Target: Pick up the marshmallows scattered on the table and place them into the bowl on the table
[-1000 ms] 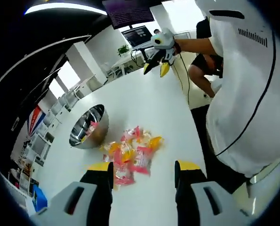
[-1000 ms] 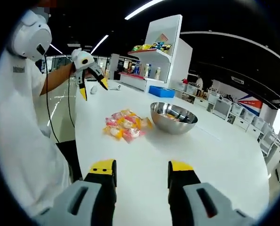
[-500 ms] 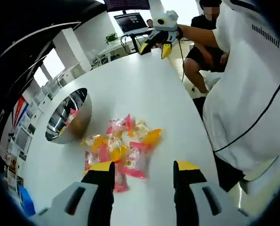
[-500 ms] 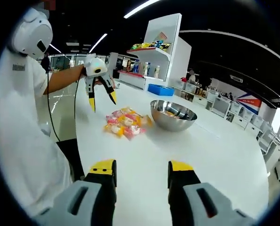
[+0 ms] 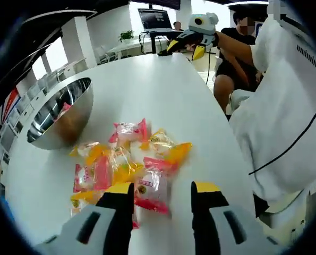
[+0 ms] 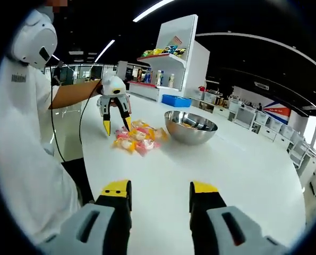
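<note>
Several marshmallows in pink, yellow and orange wrappers lie in a pile (image 5: 127, 158) on the white table (image 5: 163, 90). Left of the pile stands a steel bowl (image 5: 56, 114) with a few wrapped pieces inside. My left gripper (image 5: 163, 189) is open just above the pile's near edge, with a pink-wrapped marshmallow (image 5: 152, 190) lying between its yellow tips. In the right gripper view the left gripper (image 6: 117, 126) points down at the pile (image 6: 139, 139), with the bowl (image 6: 189, 127) beyond. My right gripper (image 6: 159, 187) is open and empty over bare table, and shows far off as the right gripper (image 5: 192, 47).
The person's white-clad torso (image 5: 285, 117) stands along the table's right edge. A seated person (image 5: 236, 56) and a monitor (image 5: 155, 18) are behind the far end. A white shelf unit (image 6: 176, 58) and a blue bin (image 6: 177, 100) stand beyond the table.
My left gripper has come down and forward over the pile, still open. The right gripper has stayed about where it was.
</note>
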Demonstrator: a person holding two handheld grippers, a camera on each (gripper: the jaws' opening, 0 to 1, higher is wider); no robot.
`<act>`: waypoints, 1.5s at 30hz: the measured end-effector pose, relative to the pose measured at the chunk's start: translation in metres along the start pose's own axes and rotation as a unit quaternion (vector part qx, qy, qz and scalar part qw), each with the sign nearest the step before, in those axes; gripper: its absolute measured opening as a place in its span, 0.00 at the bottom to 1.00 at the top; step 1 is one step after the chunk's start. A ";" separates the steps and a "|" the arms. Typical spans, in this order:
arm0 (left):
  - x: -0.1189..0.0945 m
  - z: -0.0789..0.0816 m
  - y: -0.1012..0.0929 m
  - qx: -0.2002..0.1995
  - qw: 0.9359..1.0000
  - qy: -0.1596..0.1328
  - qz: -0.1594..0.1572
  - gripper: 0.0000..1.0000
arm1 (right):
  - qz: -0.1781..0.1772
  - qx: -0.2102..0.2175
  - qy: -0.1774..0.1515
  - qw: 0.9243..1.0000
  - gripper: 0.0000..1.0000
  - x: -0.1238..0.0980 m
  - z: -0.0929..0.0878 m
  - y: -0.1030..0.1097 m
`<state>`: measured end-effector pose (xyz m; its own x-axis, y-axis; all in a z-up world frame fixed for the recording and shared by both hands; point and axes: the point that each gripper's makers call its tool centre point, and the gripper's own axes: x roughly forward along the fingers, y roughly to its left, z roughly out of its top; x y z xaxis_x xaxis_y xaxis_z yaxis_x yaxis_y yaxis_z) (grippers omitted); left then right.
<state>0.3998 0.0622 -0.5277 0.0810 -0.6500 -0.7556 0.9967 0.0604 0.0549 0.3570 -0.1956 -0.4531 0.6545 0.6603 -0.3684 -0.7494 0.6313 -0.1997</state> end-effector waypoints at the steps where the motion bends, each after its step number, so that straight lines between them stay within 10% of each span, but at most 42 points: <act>1: 0.002 -0.001 0.001 -0.005 1.000 0.003 -0.003 0.43 | 0.000 0.000 -0.001 1.000 0.43 0.000 0.001 0.000; 21: 0.006 -0.006 -0.001 -0.067 0.998 0.010 0.003 0.25 | 0.015 0.007 -0.001 1.000 0.43 0.008 0.013 0.002; 37: -0.016 0.003 0.003 -0.076 0.993 -0.080 0.045 0.22 | 0.031 0.015 -0.008 0.999 0.43 0.018 0.009 0.008; 45: -0.039 0.029 0.017 -0.066 0.980 -0.159 0.104 0.22 | 0.024 0.014 -0.005 1.000 0.42 0.018 0.005 0.004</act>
<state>0.4137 0.0666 -0.4785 0.3013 -0.8157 -0.4938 0.9503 0.2995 0.0851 0.3664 -0.1792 -0.4557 0.6182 0.6942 -0.3686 -0.7774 0.6092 -0.1565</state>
